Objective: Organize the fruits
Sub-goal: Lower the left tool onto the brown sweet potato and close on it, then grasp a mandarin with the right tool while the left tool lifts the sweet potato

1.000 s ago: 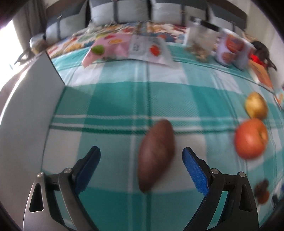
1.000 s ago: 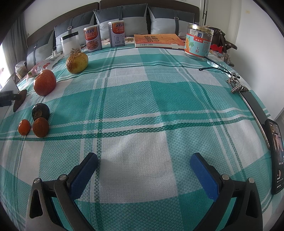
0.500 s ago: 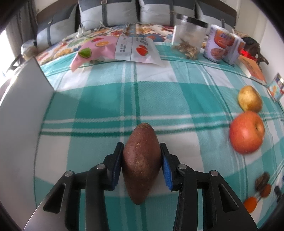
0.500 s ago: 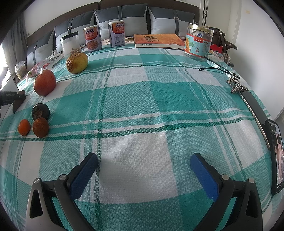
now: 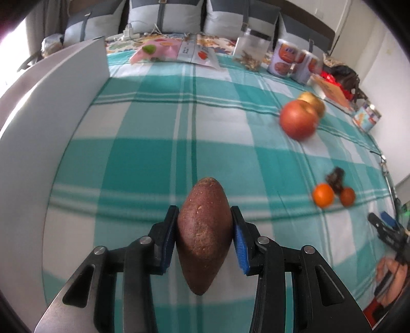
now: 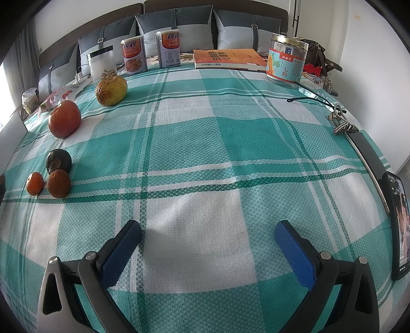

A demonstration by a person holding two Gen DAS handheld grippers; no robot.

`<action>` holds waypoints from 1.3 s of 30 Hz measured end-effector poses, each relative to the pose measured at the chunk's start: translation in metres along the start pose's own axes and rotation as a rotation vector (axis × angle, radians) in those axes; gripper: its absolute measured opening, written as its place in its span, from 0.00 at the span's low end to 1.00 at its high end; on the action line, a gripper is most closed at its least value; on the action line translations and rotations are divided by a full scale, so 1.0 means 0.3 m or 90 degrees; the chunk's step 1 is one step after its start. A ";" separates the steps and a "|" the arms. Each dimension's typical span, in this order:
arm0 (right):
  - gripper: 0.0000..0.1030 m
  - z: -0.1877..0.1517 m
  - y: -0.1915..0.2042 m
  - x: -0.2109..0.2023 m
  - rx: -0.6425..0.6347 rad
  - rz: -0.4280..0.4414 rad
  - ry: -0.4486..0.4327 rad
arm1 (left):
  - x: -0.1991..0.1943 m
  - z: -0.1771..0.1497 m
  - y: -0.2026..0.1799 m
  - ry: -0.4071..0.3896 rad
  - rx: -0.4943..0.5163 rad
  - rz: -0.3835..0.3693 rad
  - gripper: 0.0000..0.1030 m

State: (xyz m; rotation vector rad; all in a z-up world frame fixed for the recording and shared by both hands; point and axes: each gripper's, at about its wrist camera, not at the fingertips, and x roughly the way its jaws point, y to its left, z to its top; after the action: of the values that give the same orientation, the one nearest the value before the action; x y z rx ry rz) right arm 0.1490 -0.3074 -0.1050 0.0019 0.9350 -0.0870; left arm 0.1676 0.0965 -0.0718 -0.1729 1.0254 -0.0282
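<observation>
A bed spread with a teal-and-white checked cloth (image 6: 205, 143) fills both views, pillows (image 6: 176, 23) along its head. The left gripper (image 5: 205, 230) is clamped on a brown sweet potato (image 5: 205, 235), apparently lifted off the cloth beside a white board (image 5: 51, 107). The right gripper (image 6: 207, 246) hangs empty with its jaws wide apart. An apple (image 6: 64, 119) and small oranges (image 6: 35, 183) lie to its left.

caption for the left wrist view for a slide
Left gripper clamps a sweet potato above the checked cloth, beside a white box.
</observation>
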 end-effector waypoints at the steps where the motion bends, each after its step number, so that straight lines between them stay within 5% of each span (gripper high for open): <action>1: 1.00 0.000 0.000 -0.001 0.000 0.000 0.000 | -0.011 -0.018 -0.008 -0.003 0.000 0.003 0.40; 9: 1.00 0.000 0.000 0.000 0.000 0.000 0.000 | 0.025 -0.129 -0.082 -0.036 0.064 0.048 0.44; 10: 1.00 0.000 0.000 -0.001 0.000 0.000 0.000 | 0.021 -0.143 -0.091 -0.057 0.076 0.060 0.54; 11: 1.00 0.000 0.000 -0.001 0.001 0.000 0.000 | 0.023 -0.150 -0.099 -0.064 0.086 0.080 0.77; 12: 1.00 0.000 0.000 0.000 0.000 0.000 0.000 | 0.029 -0.158 -0.098 -0.069 0.088 0.102 0.83; 19: 1.00 0.000 0.001 0.000 -0.001 -0.001 0.001 | 0.018 -0.169 -0.051 -0.050 0.071 0.060 0.86; 23: 1.00 0.015 0.007 -0.002 0.005 0.033 0.012 | -0.020 -0.191 -0.022 -0.032 0.070 0.002 0.84; 26: 0.93 0.023 0.086 -0.057 -0.012 0.205 0.003 | -0.042 -0.190 -0.007 -0.037 0.068 -0.033 0.84; 28: 0.92 0.051 0.204 -0.074 -0.062 0.260 0.001 | -0.031 -0.173 -0.019 -0.033 0.081 -0.023 0.80; 33: 0.67 0.151 0.407 0.015 -0.137 0.268 0.046 | 0.001 -0.135 -0.047 -0.002 0.093 -0.009 0.39; 35: 0.28 0.170 0.440 0.051 -0.156 0.238 0.060 | -0.009 -0.137 -0.047 0.001 0.092 0.001 0.39; 39: 0.28 0.171 0.389 -0.003 -0.098 0.287 0.070 | -0.104 -0.167 0.006 -0.026 0.022 -0.044 0.39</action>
State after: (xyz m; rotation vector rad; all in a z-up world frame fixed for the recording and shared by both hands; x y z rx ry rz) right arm 0.1985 -0.1930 -0.0778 0.0759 1.0289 0.4055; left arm 0.1084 0.0949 -0.0709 -0.1763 0.9771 -0.1047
